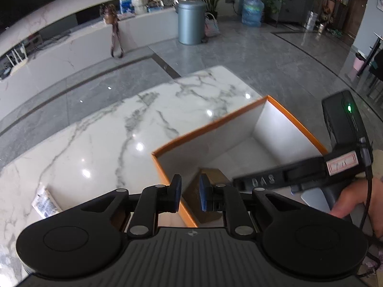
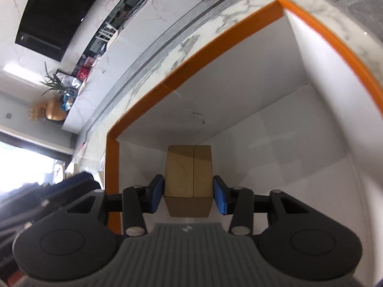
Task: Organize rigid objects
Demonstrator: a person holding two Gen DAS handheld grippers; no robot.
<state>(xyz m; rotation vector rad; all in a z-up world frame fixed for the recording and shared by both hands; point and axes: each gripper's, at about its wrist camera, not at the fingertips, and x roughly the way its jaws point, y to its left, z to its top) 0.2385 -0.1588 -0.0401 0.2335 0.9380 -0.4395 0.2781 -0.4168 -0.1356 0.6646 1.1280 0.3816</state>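
Note:
An orange box (image 1: 294,117) with a white inside stands on the marble table (image 1: 107,129); it also shows in the right wrist view (image 2: 198,55). My right gripper (image 2: 188,195) reaches down into the box, its blue pads (image 2: 156,195) against both sides of a tan cardboard block (image 2: 189,171) near the box's inner corner. In the left wrist view the block (image 1: 191,196) shows between my left gripper's fingers, and the right gripper's body (image 1: 311,169) crosses over the box. My left gripper (image 1: 190,195) hovers above the box's near corner with a gap between its pads, holding nothing.
A small printed packet (image 1: 45,203) lies on the table at the left. Beyond the table are a grey floor, a grey bin (image 1: 191,21), a water bottle (image 1: 252,10) and a low white TV bench (image 1: 71,45).

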